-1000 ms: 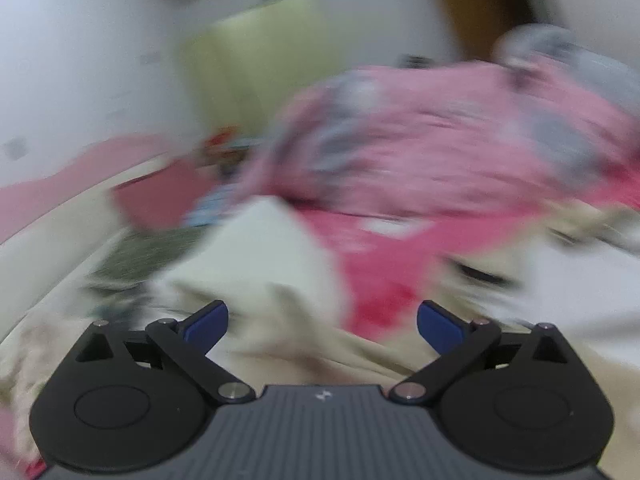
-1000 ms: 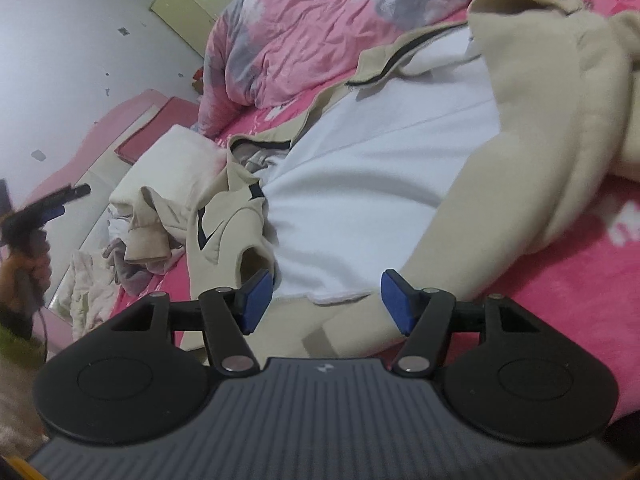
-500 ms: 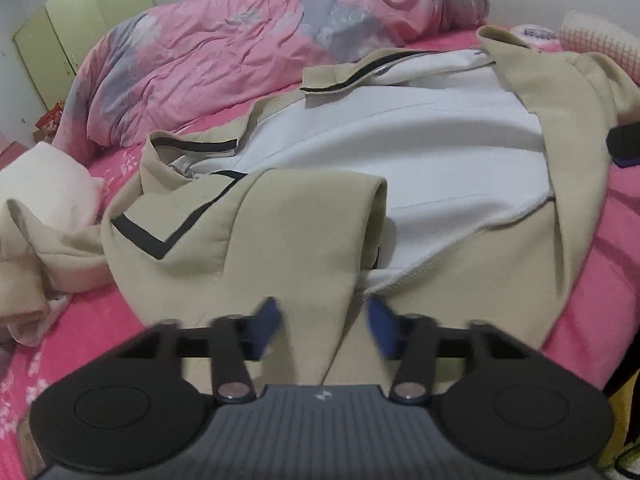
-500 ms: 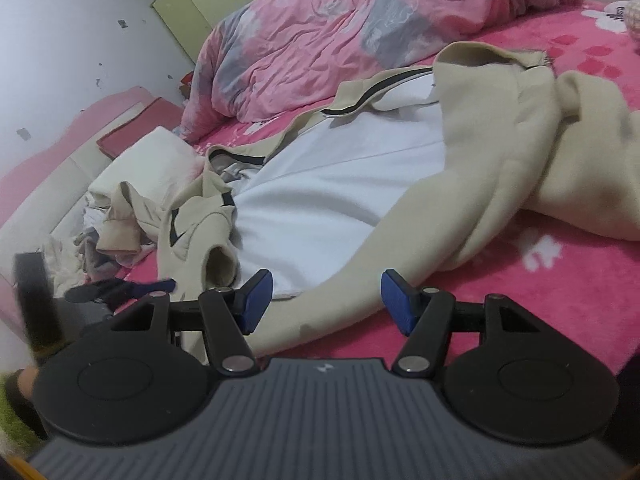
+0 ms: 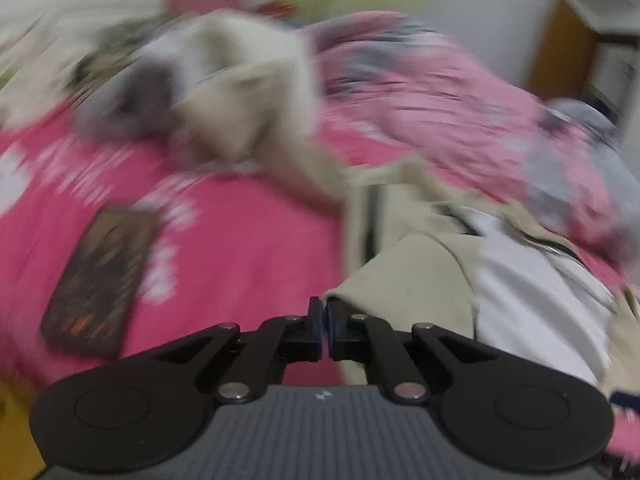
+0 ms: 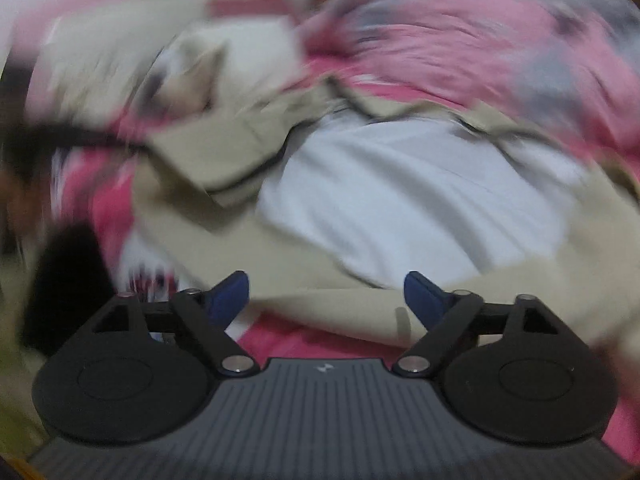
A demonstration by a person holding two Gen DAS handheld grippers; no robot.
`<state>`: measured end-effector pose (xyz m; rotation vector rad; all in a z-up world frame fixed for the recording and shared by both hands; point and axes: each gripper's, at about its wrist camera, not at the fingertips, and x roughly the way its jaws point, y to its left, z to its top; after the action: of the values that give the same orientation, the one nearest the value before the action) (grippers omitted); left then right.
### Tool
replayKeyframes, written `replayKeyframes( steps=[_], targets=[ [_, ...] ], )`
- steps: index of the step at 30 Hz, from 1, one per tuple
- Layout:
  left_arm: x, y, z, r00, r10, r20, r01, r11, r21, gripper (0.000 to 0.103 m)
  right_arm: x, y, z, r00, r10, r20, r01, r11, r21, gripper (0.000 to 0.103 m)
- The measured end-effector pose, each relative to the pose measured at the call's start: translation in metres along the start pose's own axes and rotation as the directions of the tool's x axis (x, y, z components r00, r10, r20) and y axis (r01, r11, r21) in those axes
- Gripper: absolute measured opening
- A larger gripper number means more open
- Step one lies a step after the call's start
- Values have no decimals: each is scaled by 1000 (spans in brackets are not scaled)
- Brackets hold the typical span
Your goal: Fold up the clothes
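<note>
Across the pink bed (image 5: 248, 248) a beige jacket (image 6: 400, 200) lies open, white lining up, under a rumpled pink quilt (image 5: 440, 92) at twelve o'clock. Heaped pale clothes (image 5: 240, 92) sit at ten o'clock. A dark phone (image 5: 100, 276) lies at nine o'clock. Both views are blurred. The left claw (image 5: 323, 320) has just closed, pads together at the jacket's edge; whether cloth is pinched I cannot tell. The right claw (image 6: 326, 294) has just widened, gaping over a beige sleeve, gripping nothing.
</note>
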<state>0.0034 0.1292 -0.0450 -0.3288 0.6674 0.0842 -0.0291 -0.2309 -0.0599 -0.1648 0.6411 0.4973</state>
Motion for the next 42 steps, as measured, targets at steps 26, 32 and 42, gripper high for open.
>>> replayKeyframes(
  steps=[26,32,42],
  targets=[
    [-60,5,-10,989,-144,16,145,989,-26,3,-5,-1,30,922,376,-89,-363,922,137,1],
    [-40,2,-40,994,-59,-93,63,997,42,3,20,12,7,892,376,-250,-369,926,74,2],
    [-38,18,-45,989,-65,-132,70,997,38,30,-15,-18,38,905,410,-118,-405,912,63,61]
  ],
)
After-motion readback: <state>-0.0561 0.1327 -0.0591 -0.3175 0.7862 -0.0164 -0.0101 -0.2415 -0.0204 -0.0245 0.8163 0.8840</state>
